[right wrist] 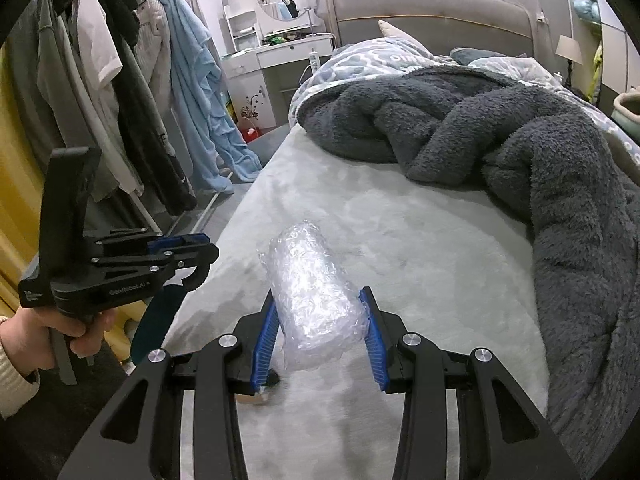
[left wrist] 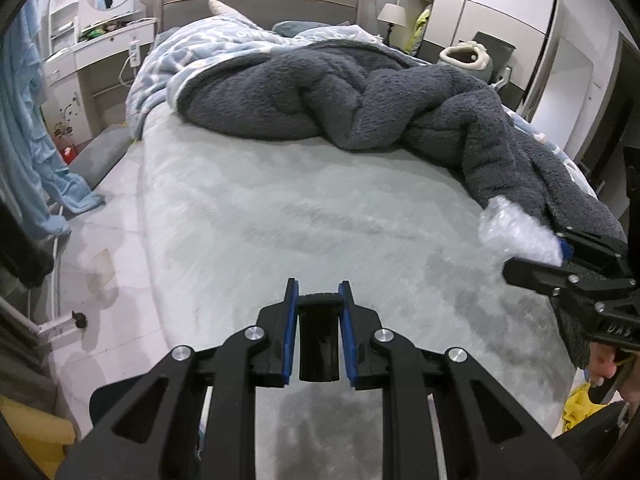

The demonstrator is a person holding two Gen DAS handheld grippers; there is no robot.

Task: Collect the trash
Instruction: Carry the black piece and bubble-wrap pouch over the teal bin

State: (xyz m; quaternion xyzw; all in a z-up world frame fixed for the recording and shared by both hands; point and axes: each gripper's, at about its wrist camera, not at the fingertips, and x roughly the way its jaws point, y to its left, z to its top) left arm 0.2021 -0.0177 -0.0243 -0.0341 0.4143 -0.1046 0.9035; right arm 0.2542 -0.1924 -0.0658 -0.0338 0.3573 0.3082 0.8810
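My right gripper [right wrist: 322, 336] is clamped on the bubble wrap roll [right wrist: 314, 292], blue pads [right wrist: 266, 340] pressing both sides, held just above the grey bed sheet [right wrist: 420, 240] near the dark fleece blanket [right wrist: 540, 160]. Left gripper [left wrist: 319, 300] is closed with nothing but its own black center piece between the pads, over bare sheet.

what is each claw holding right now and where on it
The right claw grips a roll of bubble wrap across its near end, one pad on each side. The left claw is shut with nothing between its pads.
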